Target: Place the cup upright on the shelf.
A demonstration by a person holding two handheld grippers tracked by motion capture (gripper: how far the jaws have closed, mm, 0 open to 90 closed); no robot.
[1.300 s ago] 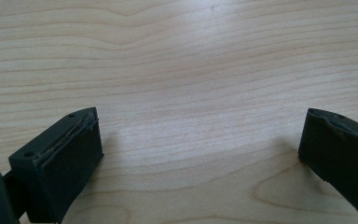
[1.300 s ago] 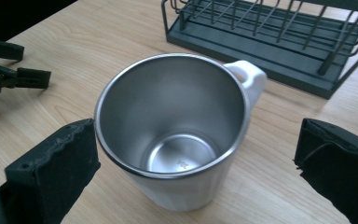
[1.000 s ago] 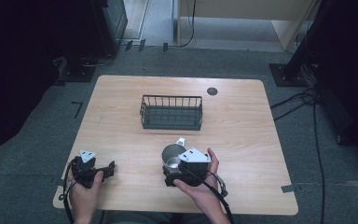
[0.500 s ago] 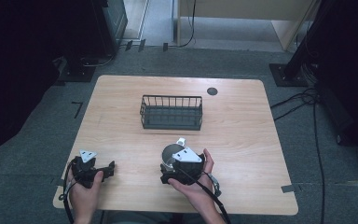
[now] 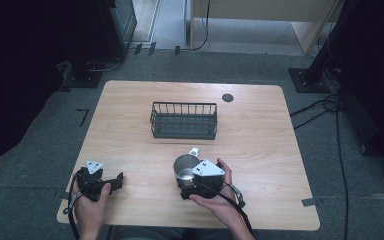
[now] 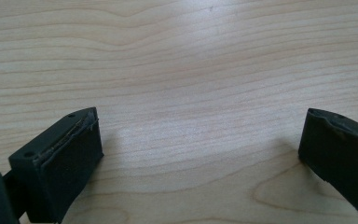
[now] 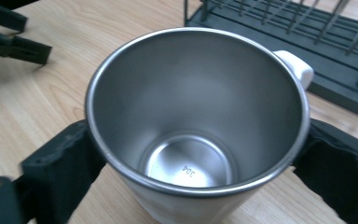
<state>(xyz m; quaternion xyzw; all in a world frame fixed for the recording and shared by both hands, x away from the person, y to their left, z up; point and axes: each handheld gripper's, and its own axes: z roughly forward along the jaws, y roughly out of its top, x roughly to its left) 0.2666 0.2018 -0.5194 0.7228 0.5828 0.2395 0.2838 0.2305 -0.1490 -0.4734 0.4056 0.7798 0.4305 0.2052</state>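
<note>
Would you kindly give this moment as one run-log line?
right gripper: jaws just been closing, either side of steel mug | left gripper: open, nothing between | wire basket: behind mug

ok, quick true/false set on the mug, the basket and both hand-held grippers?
1. The steel mug stands upright between the right hand-held gripper's jaws, which have just been closing. True.
2. The mug holds liquid. False: it is empty.
3. The left hand-held gripper grips something. False: its jaws are open over bare table.
4. The wire basket sits beyond the mug. True.
5. The mug is inside the basket. False: it stands on the table.
</note>
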